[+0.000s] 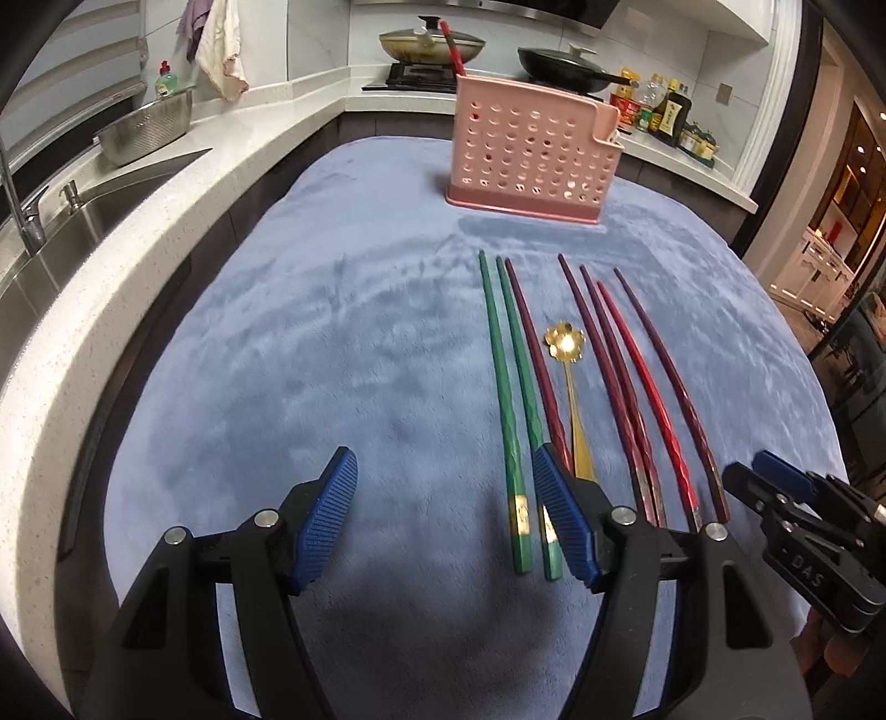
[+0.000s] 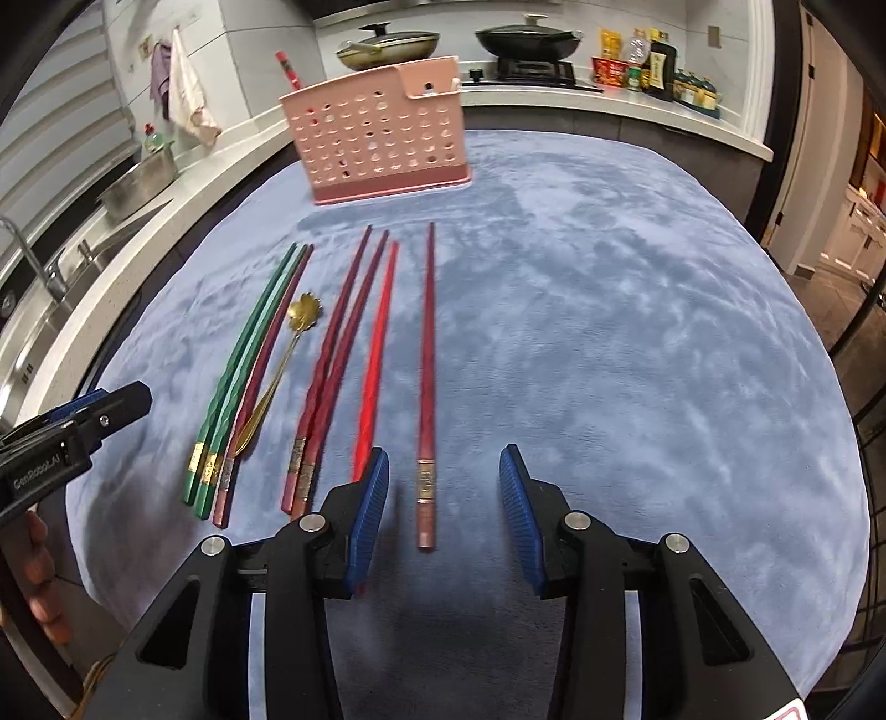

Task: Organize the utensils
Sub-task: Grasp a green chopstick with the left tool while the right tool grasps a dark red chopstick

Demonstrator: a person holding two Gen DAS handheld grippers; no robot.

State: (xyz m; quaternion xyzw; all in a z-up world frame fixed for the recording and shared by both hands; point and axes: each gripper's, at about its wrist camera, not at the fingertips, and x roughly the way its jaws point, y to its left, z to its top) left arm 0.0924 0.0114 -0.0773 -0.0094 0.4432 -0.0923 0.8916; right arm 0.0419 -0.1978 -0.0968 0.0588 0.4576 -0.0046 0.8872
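Several chopsticks lie side by side on a blue cloth point(image 1: 332, 343): two green ones point(image 1: 501, 387), dark red ones point(image 2: 332, 365), a bright red one point(image 2: 376, 354) and one apart at the right point(image 2: 427, 387). A gold spoon point(image 1: 567, 376) lies among them. A pink perforated holder point(image 1: 526, 149) stands at the far side with one red chopstick point(image 1: 451, 47) in it. My left gripper point(image 1: 443, 520) is open and empty, its right finger over the green chopsticks' near ends. My right gripper point(image 2: 443, 520) is open and empty, astride the rightmost chopstick's near end.
A white counter point(image 1: 111, 266) with a sink point(image 1: 66, 221) and a metal bowl point(image 1: 147, 130) runs along the left. Two pans point(image 1: 432, 41) sit on the stove behind the holder. Bottles point(image 1: 664, 108) stand at the back right. A doorway opens at the right.
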